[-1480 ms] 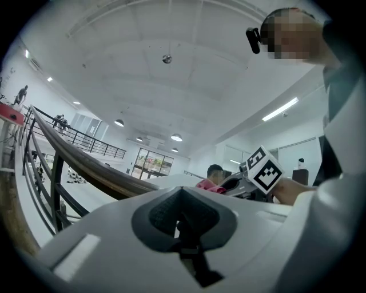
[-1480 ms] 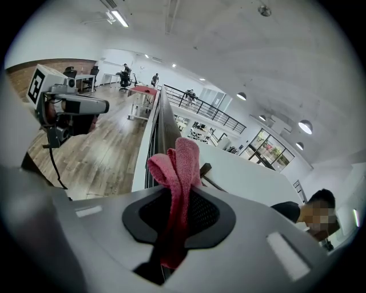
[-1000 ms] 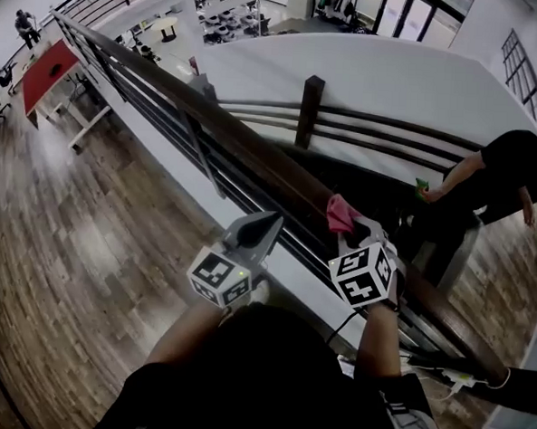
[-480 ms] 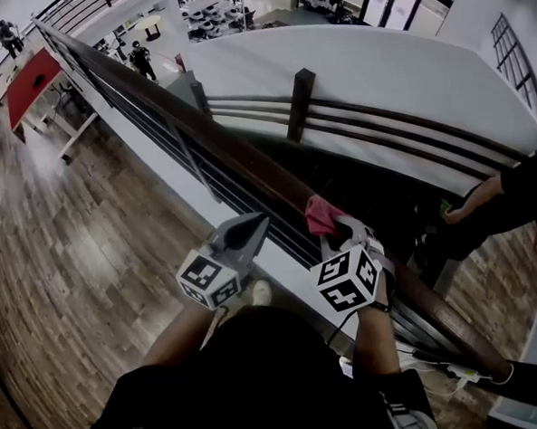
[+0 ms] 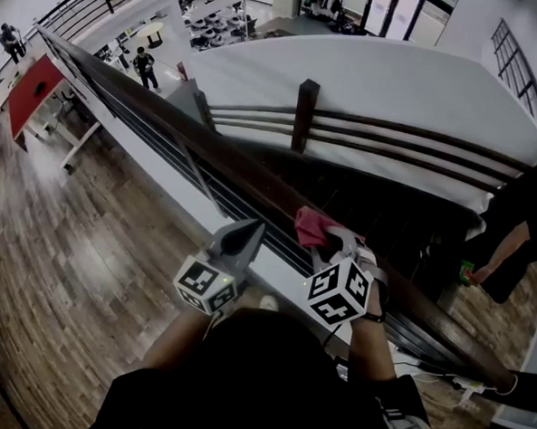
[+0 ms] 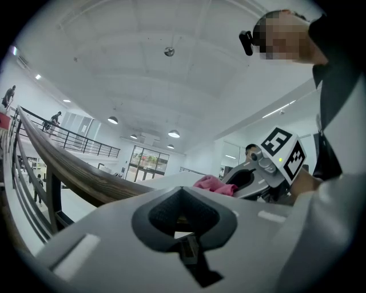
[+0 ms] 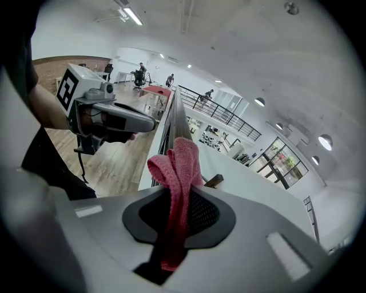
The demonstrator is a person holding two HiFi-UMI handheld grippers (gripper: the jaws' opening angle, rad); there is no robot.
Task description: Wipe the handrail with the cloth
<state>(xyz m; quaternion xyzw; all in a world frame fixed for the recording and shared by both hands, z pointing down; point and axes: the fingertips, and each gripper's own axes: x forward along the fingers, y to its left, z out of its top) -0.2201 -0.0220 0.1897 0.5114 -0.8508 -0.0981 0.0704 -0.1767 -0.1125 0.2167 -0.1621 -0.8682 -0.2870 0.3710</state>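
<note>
A long dark wooden handrail [image 5: 178, 131] runs from the far left down to the near right. My right gripper [image 5: 324, 242] is shut on a pink cloth [image 5: 309, 226], and the bunched cloth rests on top of the rail. In the right gripper view the cloth [image 7: 178, 171] hangs down between the jaws, with the handrail [image 7: 178, 121] stretching away behind it. My left gripper [image 5: 252, 228] is shut and holds nothing. It hovers on the floor side of the rail, just left of the cloth. The left gripper view shows the handrail [image 6: 68, 169], the cloth [image 6: 212, 184] and the right gripper [image 6: 247, 178].
Below the rail run thin dark bars and a white ledge. A dark post [image 5: 303, 111] stands across the stairwell. A person in black [image 5: 520, 229] is at the right edge. Wooden floor [image 5: 77, 234] lies on the left, with a red table [image 5: 32, 81] farther back. A cable and plug strip [image 5: 462, 386] lie near right.
My right gripper has slid the cloth a little leftward along the rail, with the left gripper moving alongside. The person in black has shifted toward the right edge.
</note>
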